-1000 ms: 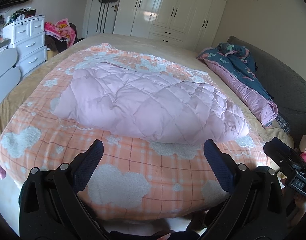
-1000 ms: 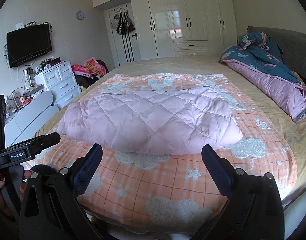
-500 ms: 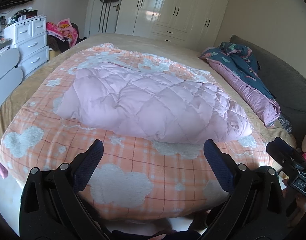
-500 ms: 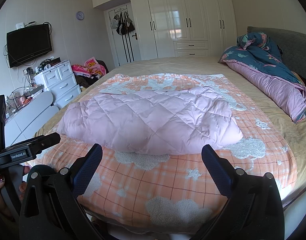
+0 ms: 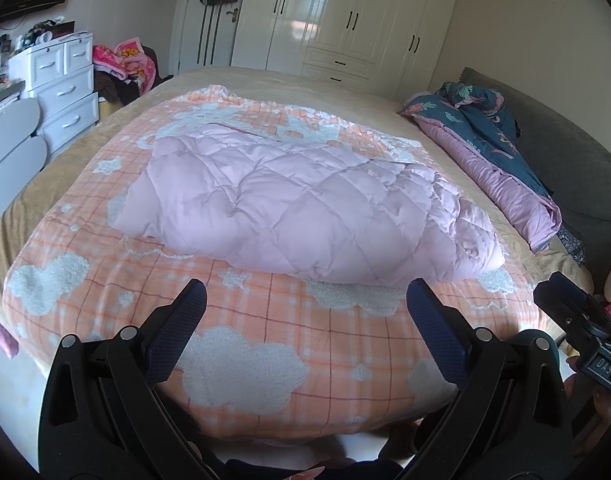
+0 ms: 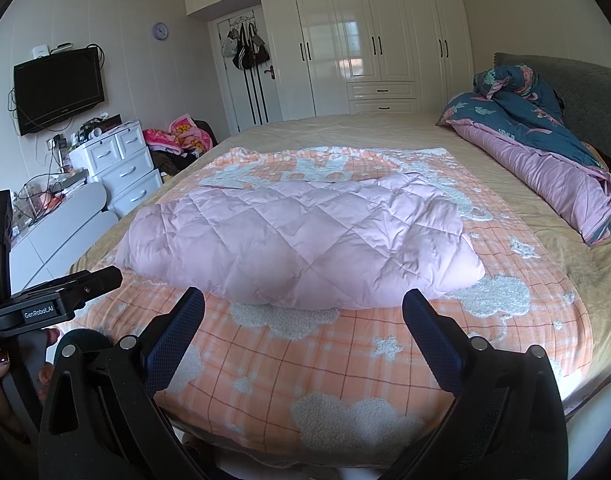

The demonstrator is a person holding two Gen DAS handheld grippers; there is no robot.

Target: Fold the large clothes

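While short of the pink quilted coat (image 5: pixel 305 204) on the bed — left gripper (image 5: pixel 305 304), right gripper (image 6: pixel 303 308) wide apart, empty

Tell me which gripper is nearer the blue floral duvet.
Right. The right gripper hovers open at the bed's foot, on the blue floral duvet's side; the left gripper, also open, hovers farther away.

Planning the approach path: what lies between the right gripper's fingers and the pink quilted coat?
Only bare orange plaid blanket with white fluffy clouds lies between the right gripper and the pink quilted coat, as the right wrist view shows.
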